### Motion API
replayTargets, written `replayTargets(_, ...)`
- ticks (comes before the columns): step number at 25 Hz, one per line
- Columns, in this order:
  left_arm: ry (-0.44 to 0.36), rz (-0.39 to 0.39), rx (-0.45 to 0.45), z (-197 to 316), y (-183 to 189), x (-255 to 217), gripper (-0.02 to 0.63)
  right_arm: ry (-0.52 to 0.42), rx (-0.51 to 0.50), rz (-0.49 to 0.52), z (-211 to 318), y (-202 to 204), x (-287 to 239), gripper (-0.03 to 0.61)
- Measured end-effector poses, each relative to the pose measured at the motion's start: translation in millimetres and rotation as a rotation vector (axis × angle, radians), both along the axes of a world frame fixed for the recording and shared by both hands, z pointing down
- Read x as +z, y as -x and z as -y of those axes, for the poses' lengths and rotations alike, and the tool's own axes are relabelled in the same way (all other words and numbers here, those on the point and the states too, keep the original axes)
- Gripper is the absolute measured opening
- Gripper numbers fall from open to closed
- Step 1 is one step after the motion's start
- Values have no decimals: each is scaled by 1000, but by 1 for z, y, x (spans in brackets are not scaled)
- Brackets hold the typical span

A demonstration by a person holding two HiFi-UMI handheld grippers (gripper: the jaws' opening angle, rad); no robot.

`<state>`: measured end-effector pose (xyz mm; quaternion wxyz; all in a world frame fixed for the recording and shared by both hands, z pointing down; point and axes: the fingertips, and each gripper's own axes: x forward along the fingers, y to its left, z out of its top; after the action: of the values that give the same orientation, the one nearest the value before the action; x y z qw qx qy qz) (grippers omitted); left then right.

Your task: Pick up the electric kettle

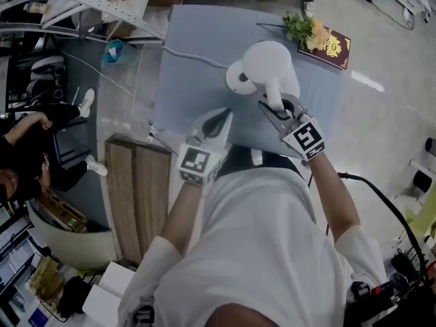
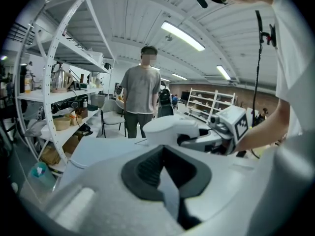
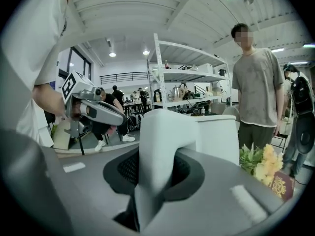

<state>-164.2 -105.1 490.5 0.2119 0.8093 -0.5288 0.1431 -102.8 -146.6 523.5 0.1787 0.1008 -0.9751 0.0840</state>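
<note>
The white electric kettle (image 1: pixel 268 65) hangs over the grey table (image 1: pixel 184 87), just right of its round base (image 1: pixel 238 78). My right gripper (image 1: pixel 278 109) is shut on the kettle's handle (image 3: pixel 158 146), which fills the gap between its jaws. The kettle's body (image 3: pixel 216 136) stands beyond the handle. My left gripper (image 1: pixel 225 116) hovers a little left of the kettle and nearer to me. Its jaws meet at the tips with nothing between them. In the left gripper view the kettle (image 2: pixel 170 129) floats ahead, gripped from the right by the right gripper (image 2: pixel 191 140).
A dark red book (image 1: pixel 332 48) with a bunch of flowers (image 1: pixel 304 30) lies at the table's far right corner. A cable (image 1: pixel 194 57) runs left from the base. A person (image 2: pixel 141 95) stands beyond the table. Shelving (image 2: pixel 59 97) is to the left, with a wooden bench (image 1: pixel 139 196) beside me.
</note>
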Motion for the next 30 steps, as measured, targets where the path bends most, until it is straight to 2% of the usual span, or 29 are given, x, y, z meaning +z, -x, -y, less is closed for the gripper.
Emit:
replayTargets(15,-1,6,120,39,-35,-1,3,7,143,-15,40,-46,11,77)
replayTargets(30,20,19,211,87,-49,8,3,27,212,11,77,-46,22,77)
